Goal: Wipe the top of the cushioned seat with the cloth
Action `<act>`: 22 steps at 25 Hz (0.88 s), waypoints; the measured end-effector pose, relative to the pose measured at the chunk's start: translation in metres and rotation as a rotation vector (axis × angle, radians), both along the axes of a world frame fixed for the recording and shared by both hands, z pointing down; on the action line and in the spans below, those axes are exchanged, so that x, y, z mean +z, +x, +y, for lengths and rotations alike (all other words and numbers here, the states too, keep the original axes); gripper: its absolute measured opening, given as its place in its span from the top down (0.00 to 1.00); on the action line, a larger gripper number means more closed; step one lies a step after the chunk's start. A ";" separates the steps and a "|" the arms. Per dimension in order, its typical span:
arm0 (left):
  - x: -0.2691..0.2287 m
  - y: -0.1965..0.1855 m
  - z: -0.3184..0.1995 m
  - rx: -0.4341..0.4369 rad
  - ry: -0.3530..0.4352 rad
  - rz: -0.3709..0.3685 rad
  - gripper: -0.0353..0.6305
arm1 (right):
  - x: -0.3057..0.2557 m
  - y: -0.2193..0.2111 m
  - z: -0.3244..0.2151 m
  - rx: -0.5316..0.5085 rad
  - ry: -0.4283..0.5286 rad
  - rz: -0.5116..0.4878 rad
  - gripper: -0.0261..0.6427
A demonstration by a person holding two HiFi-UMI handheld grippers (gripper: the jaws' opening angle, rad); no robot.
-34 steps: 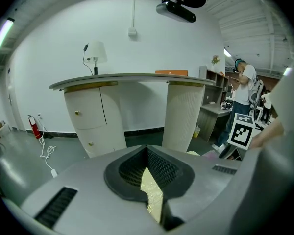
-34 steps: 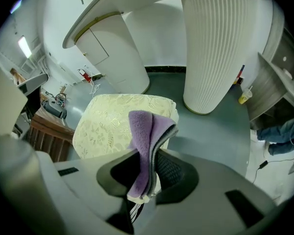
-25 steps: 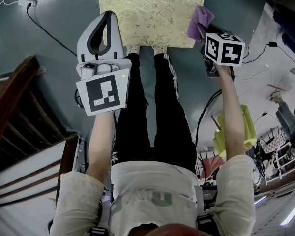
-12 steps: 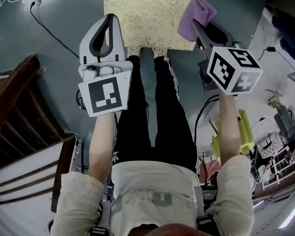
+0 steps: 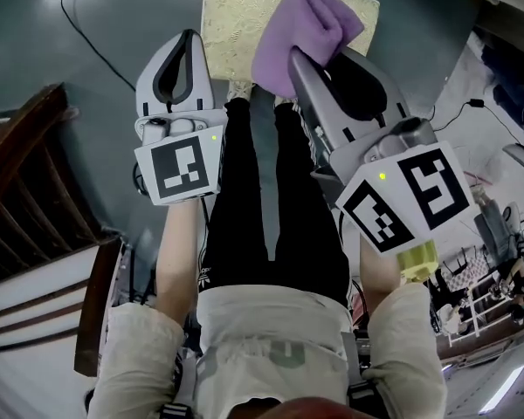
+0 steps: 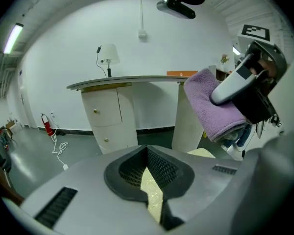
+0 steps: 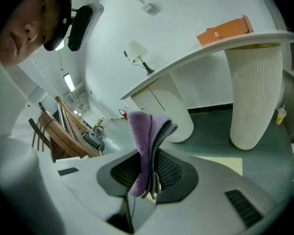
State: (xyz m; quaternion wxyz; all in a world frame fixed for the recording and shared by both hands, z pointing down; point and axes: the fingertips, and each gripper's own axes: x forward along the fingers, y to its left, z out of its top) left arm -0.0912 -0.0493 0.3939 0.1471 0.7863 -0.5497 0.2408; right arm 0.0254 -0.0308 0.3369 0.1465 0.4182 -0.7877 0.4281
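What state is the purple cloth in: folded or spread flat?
Folded. The right gripper view shows the purple cloth doubled into several layers, clamped between the jaws of the right gripper.

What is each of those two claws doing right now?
Left gripper: slightly open, empty.
Right gripper: closed on the cloth.

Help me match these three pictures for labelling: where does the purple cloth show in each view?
Head view: cloth top centre, at the right gripper's tip, over the seat.
Left gripper view: cloth right of centre, hanging from the other gripper.
Right gripper view: cloth dead centre, clamped upright between the jaws.
Shared landmark: the gold cushioned seat, seen through the left jaw gap and as a pale patch at lower right.
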 end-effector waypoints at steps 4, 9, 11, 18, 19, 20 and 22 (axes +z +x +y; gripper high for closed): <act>-0.002 -0.015 0.000 -0.024 -0.003 -0.021 0.94 | 0.018 -0.026 0.004 -0.056 -0.025 -0.022 0.83; -0.001 -0.028 0.001 -0.055 -0.004 -0.024 0.94 | 0.067 -0.060 0.016 -0.120 -0.104 -0.023 0.83; 0.002 -0.034 0.005 -0.063 -0.003 -0.021 0.94 | 0.090 -0.077 0.028 -0.152 -0.149 -0.021 0.83; 0.009 -0.054 0.013 -0.086 -0.021 -0.020 0.94 | 0.185 -0.132 0.067 -0.214 -0.349 -0.006 0.83; 0.009 -0.056 0.013 -0.091 -0.022 -0.018 0.94 | 0.196 -0.136 0.068 -0.211 -0.363 0.008 0.83; 0.008 -0.059 0.013 -0.093 -0.022 -0.016 0.94 | 0.206 -0.139 0.068 -0.209 -0.371 0.025 0.83; 0.007 -0.062 0.013 -0.094 -0.020 -0.016 0.94 | 0.219 -0.144 0.069 -0.211 -0.386 0.054 0.83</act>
